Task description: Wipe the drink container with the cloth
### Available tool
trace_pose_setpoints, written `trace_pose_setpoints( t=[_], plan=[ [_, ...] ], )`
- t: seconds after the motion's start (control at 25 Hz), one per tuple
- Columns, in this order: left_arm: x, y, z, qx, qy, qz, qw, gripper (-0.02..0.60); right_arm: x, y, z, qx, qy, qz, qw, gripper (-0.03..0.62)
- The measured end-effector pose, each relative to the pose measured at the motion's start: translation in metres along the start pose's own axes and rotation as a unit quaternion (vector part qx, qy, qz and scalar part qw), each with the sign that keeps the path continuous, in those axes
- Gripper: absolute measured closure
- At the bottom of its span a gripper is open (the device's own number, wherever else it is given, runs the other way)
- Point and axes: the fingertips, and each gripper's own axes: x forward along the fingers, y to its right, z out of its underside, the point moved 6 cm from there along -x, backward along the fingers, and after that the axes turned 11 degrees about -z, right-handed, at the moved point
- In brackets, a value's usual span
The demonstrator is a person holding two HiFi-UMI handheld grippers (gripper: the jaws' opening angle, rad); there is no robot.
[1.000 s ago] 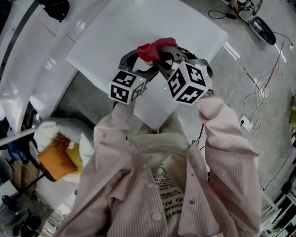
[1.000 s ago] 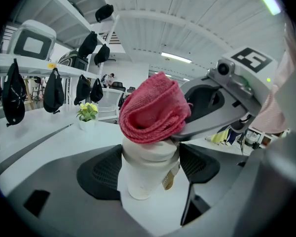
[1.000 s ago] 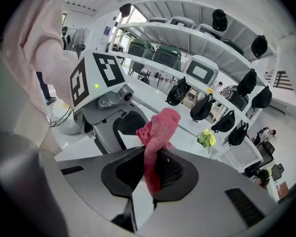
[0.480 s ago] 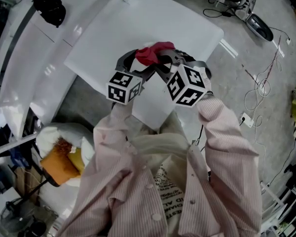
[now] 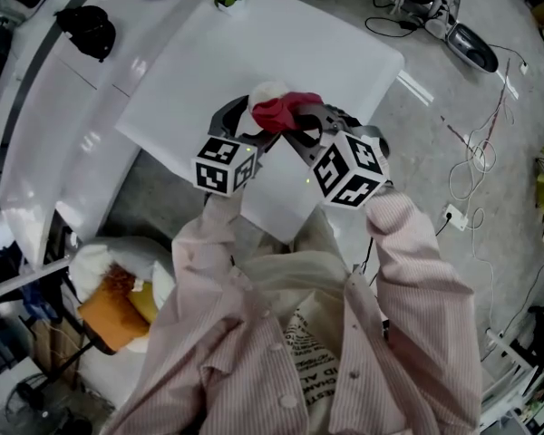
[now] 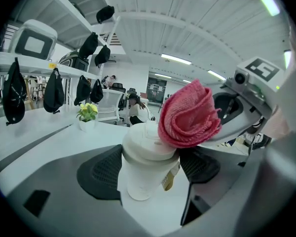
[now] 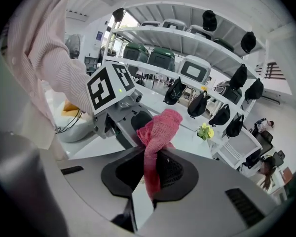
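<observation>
Left gripper (image 6: 150,177) clamps the white drink container (image 6: 138,162) between its jaws. Right gripper (image 7: 147,176) pinches the red cloth (image 7: 157,128), whose bunched end touches the container's lid (image 6: 140,141) just above the left jaws. Risk: hard sideways rubbing could pop the lid or twist the container loose, and the thinly pinched cloth may slip out.

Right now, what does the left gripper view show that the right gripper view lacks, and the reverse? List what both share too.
Left gripper view only: the white lidded cup between the fingers of the left gripper. Right gripper view only: the red cloth pinched low down by the right gripper. Both: the cloth's bunched top and the yellow flowers.
</observation>
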Motion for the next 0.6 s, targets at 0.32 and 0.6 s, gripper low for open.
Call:
trace_pose_setpoints(
  t=[0.32,0.6],
  plan=[
    [0.000,0.000,0.001,-0.003,0.007,0.000,1.0000,0.216,-0.022,0.004,0.010,0.104,0.093,0.039,0.990,0.554],
    [0.000,0.001,0.000,-0.004,0.009,-0.001,1.0000,0.216,-0.043,0.027,0.043,0.326,0.272,0.084,0.902,0.554]
  ],
)
